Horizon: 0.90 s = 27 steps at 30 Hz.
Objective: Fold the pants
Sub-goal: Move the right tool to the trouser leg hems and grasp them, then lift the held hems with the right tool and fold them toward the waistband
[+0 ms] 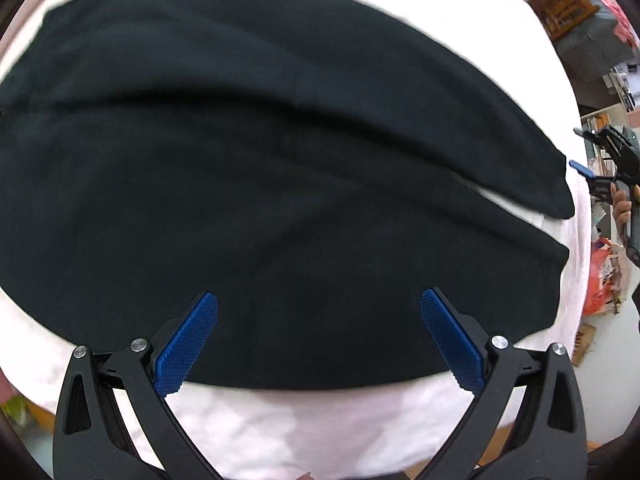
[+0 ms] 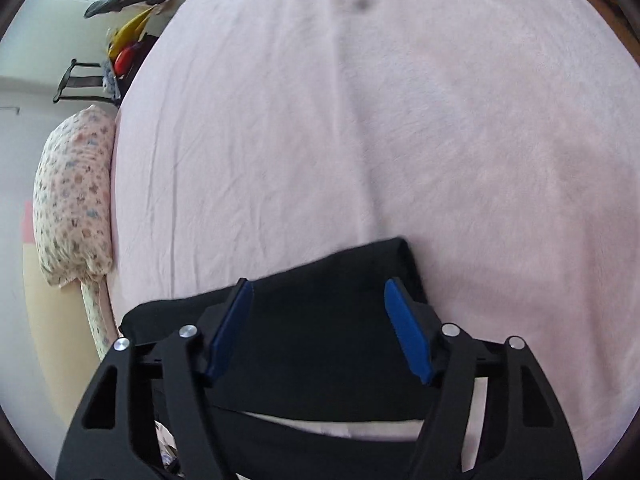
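Beyond the black pants (image 2: 320,320) the pink sheet (image 2: 360,120) lies bare and wide, with room for a gripper to sweep across. A floral pillow (image 2: 72,200) blocks the bed's left edge in the right wrist view (clutter piled past it). In the left wrist view, shelves (image 1: 568,4) crowd the far corner.

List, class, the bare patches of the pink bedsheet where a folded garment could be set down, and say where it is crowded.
Most room: the pink sheet beyond the black pants, bordered on one side by the floral pillow. A narrower bare strip lies between the pants' near edge and the bed's edge, under the left gripper. Crowded: the pants cover the middle, and clutter piles off the bed's far corner.
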{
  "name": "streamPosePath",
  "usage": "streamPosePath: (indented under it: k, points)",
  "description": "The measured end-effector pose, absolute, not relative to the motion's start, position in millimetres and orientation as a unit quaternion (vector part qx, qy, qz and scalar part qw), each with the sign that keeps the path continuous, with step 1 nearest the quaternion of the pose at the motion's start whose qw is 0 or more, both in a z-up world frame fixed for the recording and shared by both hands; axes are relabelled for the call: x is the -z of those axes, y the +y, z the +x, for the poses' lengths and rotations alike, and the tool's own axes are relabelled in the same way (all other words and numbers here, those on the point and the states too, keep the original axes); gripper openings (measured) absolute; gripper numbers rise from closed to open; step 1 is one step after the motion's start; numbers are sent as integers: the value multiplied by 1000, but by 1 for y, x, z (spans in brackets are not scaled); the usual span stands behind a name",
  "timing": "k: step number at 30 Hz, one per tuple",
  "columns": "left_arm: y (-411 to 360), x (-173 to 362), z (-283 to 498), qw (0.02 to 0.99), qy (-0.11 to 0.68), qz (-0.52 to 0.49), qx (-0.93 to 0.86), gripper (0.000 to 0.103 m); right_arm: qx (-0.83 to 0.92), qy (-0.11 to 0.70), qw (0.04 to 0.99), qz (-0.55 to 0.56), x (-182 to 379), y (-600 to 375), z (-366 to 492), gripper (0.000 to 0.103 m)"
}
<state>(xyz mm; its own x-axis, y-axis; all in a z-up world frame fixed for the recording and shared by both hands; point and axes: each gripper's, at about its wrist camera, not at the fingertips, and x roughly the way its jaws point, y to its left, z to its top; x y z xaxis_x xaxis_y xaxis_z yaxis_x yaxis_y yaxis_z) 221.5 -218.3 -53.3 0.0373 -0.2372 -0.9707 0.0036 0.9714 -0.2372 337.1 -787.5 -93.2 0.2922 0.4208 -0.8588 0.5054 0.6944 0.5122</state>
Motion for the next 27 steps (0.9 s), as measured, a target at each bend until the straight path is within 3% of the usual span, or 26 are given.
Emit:
streamPosePath:
  k: [13, 19, 21, 23, 27]
  points:
    - [-213, 65, 215, 698, 704, -87, 94, 102, 68, 606, 702, 369, 117, -789, 340, 65]
    - [-210, 67, 213, 698, 705, -89, 91, 102, 62, 621, 700, 348, 127, -775, 347, 58]
    - [-211, 68, 212, 697, 705, -94, 91, 102, 67, 619, 706, 338, 128, -772, 345, 53]
    - [-210, 68, 211, 697, 705, -99, 90, 102, 77, 618, 710, 328, 129, -771, 342, 34]
    - [-205, 67, 211, 689, 709, -119, 94, 102, 83, 613, 713, 329, 130, -772, 335, 18]
